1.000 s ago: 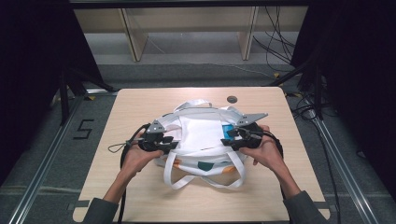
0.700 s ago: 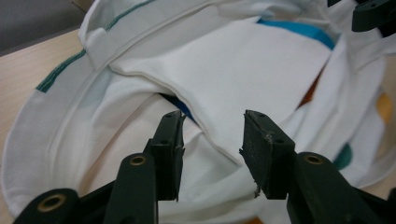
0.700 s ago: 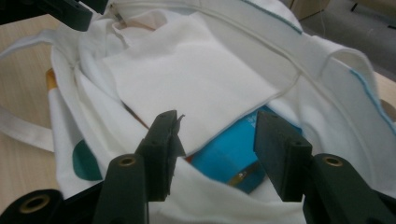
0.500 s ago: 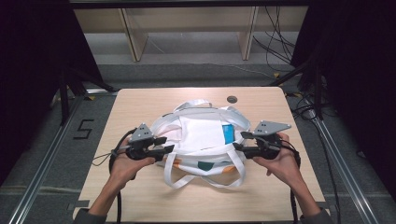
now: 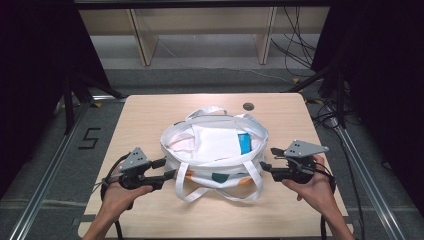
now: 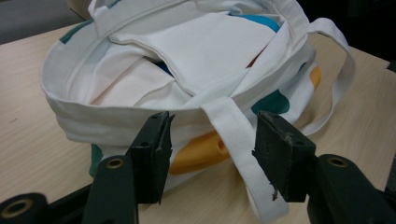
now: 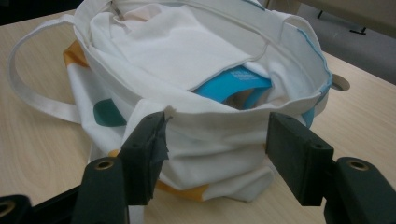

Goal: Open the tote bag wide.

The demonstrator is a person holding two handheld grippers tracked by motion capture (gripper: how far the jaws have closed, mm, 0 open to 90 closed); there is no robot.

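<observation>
Here, field lines as seen.
Table (image 5: 150, 115): light wood top, with a small round dark hole (image 5: 248, 106) near its far edge at about 12 o'clock from the bag.
Bag (image 5: 212, 152): white cloth tote with teal and orange patches, sitting at the table's centre, mouth open upward; rim slumped into a rough oval.
Bag contents: folded white cloth (image 5: 216, 141) on top, a bright blue item (image 5: 243, 143) tucked at the 3 o'clock side of the opening.
Handles: one white strap (image 5: 215, 192) lies loose on the table at 6 o'clock of the bag; another loops over the far rim at 12 o'clock.
Left gripper (image 5: 170, 175): at 8 o'clock of the bag, pointing at its near-left wall; held in the person's left hand (image 5: 120, 192).
Left jaws: standing fairly wide, having just been opening; in the left gripper view the bag wall and a strap show in the gap, pads not pressing on either.
Right gripper (image 5: 266, 167): at 4 o'clock of the bag, just beside its right wall; held in the right hand (image 5: 312, 187).
Right jaws: spread wide, having just been opening; in the right gripper view the bag rim sits beyond the pads, unpinched.
Grip: neither holds anything.
</observation>
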